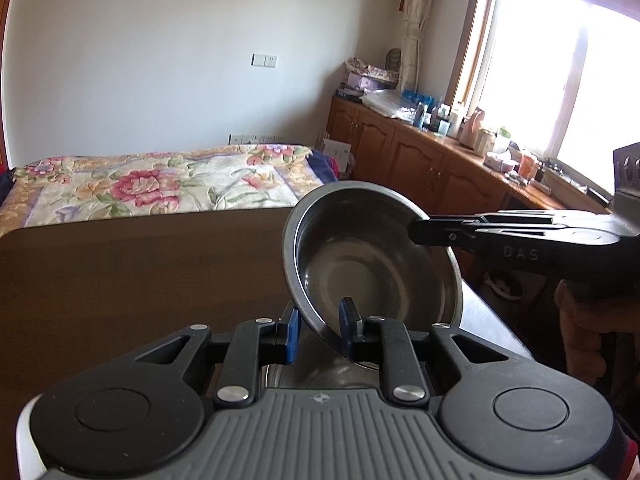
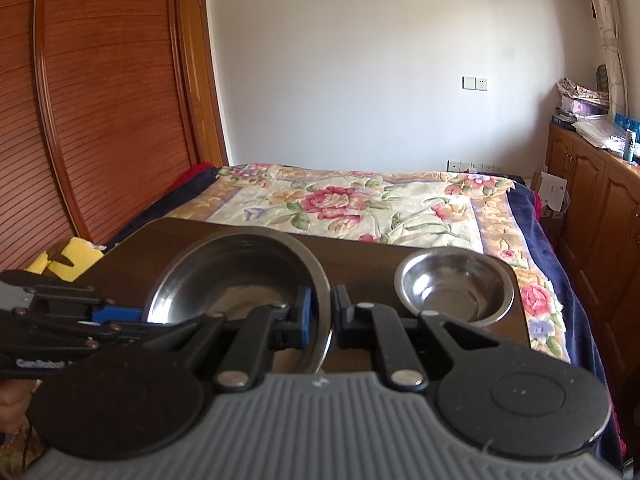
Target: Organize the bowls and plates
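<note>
Tilted steel bowl point(image 1: 360, 256) lifted over the dark wooden table point(image 1: 120, 280), mouth facing 10 o'clock in the left wrist view, low rim down at 6 o'clock. Right gripper point(image 2: 322, 312) nearly closed, pinching that bowl's rim between its 2 pads; reaching in from 3 o'clock in the left wrist view. Left gripper point(image 1: 320, 332) narrowed around the low rim at 6 o'clock, 1 blue pad outside the wall and 1 inside; impossible to tell whether actually squeezing or merely straddling. Second, smaller steel bowl point(image 2: 454, 292) upright on the table at 3 o'clock from the held one in the right wrist view, apart from it, near the table's right edge. Floral bedspread point(image 1: 140, 184) beyond the table at 12 o'clock.
</note>
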